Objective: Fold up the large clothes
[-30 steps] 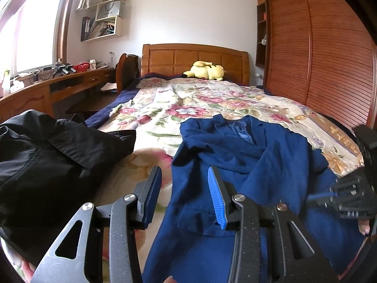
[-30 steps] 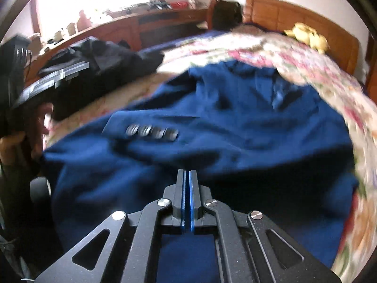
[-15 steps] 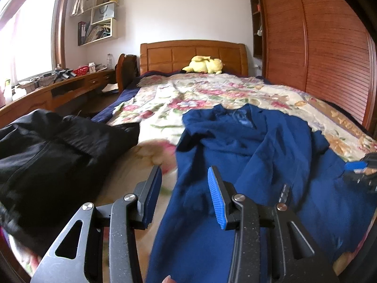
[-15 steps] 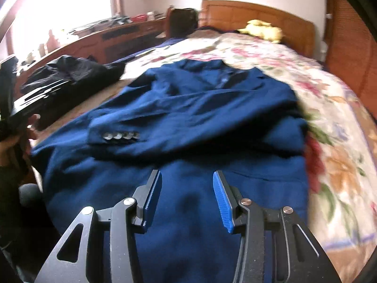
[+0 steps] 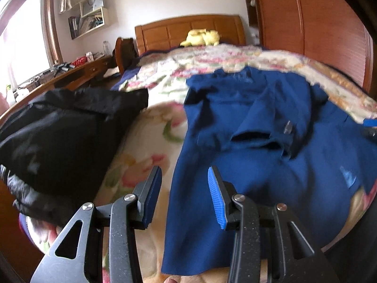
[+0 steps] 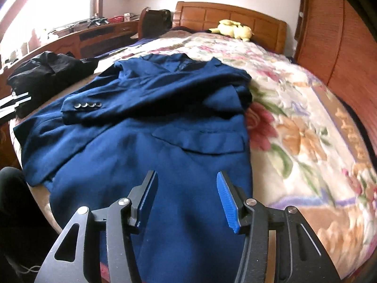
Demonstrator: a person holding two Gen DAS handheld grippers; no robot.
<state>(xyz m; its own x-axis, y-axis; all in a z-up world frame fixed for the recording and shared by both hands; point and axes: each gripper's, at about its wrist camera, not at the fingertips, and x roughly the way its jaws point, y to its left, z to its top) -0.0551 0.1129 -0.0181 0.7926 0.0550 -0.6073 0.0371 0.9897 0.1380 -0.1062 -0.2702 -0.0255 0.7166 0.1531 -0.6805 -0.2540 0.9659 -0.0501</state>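
Blue jacket (image 6: 165, 141) flat on floral bedspread (image 6: 306, 129), sleeve folded across front.

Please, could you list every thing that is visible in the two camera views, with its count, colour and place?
blue jacket: one, dark blue, spread on the bed, one sleeve folded across its front
sleeve buttons: four, dark, on the folded sleeve's cuff
black garment: one, black, heaped at the bed's window-side edge
blanket: one, floral cream and pink, covering the bed
plush toy: one, yellow, by the headboard
headboard: one, brown wood, far end
desk: one, brown wood, under the window, cluttered
wall shelf: one, white, holding books
wardrobe: one, reddish wood, beside the bed
left gripper: one, black with blue fingers, open, empty, over the jacket's edge
right gripper: one, same colours, just opened, empty, above the jacket's hem
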